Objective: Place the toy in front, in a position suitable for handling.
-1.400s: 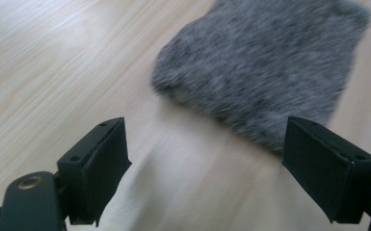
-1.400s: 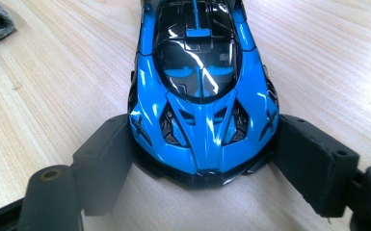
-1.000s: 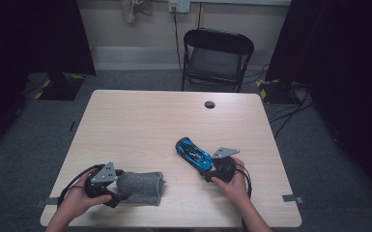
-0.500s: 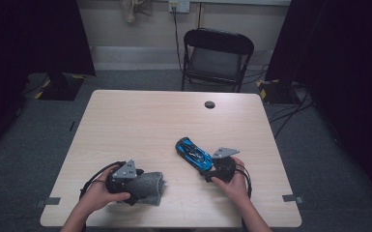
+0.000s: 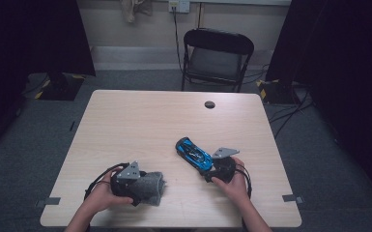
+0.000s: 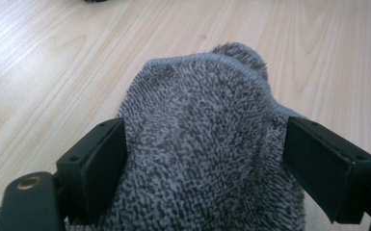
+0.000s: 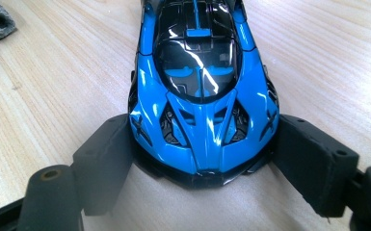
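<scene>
Left gripper [image 5: 147,186] is sitting at the near left of the counter [image 5: 140,121], its fingers [image 6: 103,159] closing on a grey cloth [image 6: 207,154]; in the left gripper view both pads are pressing into the sides of the cloth, which is bulging between them. The cloth is looking like speckled grey terry, bunched, with a stitched hem curving over its far end. It is resting on the counter under the gripper.

Right gripper [image 5: 211,170] is sitting at the near right, its fingers [image 7: 103,159] bracketing one end of a blue toy car [image 7: 202,96]. Both pads are lying against the car's flanks, so the car is being held at a wide opening. The car is standing on its wheels on the counter, running diagonally away from the gripper in the high view. Body is glossy blue with a black cabin, black vents and a black lower lip; no readable writing or badge is showing.

Cloth and car are lying well apart.
</scene>
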Demonstrator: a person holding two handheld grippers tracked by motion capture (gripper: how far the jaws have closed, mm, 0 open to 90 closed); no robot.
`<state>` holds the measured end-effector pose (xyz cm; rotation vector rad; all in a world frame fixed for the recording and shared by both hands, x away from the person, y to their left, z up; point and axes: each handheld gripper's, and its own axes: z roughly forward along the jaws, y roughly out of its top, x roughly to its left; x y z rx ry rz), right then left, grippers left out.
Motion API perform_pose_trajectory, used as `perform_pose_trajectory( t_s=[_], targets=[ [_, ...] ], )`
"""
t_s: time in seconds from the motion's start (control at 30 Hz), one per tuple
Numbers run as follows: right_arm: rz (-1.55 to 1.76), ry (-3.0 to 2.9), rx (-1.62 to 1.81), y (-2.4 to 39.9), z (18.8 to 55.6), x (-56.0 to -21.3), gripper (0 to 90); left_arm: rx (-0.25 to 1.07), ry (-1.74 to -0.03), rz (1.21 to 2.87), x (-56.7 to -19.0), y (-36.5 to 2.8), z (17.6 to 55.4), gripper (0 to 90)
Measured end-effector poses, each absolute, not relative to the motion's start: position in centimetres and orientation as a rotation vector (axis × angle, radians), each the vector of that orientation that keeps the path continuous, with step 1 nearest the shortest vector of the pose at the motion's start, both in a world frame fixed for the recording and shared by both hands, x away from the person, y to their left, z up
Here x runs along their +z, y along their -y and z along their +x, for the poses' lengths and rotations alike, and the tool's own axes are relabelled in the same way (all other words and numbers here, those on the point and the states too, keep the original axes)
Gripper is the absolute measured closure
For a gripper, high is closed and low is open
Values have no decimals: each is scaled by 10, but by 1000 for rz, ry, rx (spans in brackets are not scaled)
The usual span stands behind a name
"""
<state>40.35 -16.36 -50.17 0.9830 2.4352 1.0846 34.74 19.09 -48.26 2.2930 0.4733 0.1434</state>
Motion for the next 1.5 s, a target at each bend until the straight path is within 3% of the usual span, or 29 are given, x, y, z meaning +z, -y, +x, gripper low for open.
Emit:
perform_pose_trajectory(
  t_s=[0.33, 1.1, 1.5],
  targets=[
    [983, -2435, 1085, 164, 404, -502, 228, 151, -462, 2310, -486, -188, 349, 162],
    [983, -2435, 1085, 164, 404, -502, 228, 165, -463, 2314, -493, -192, 350, 287],
    [983, -2435, 1085, 164, 404, -502, 228, 172, -498, 2323, -490, -192, 351, 475]
  ],
)
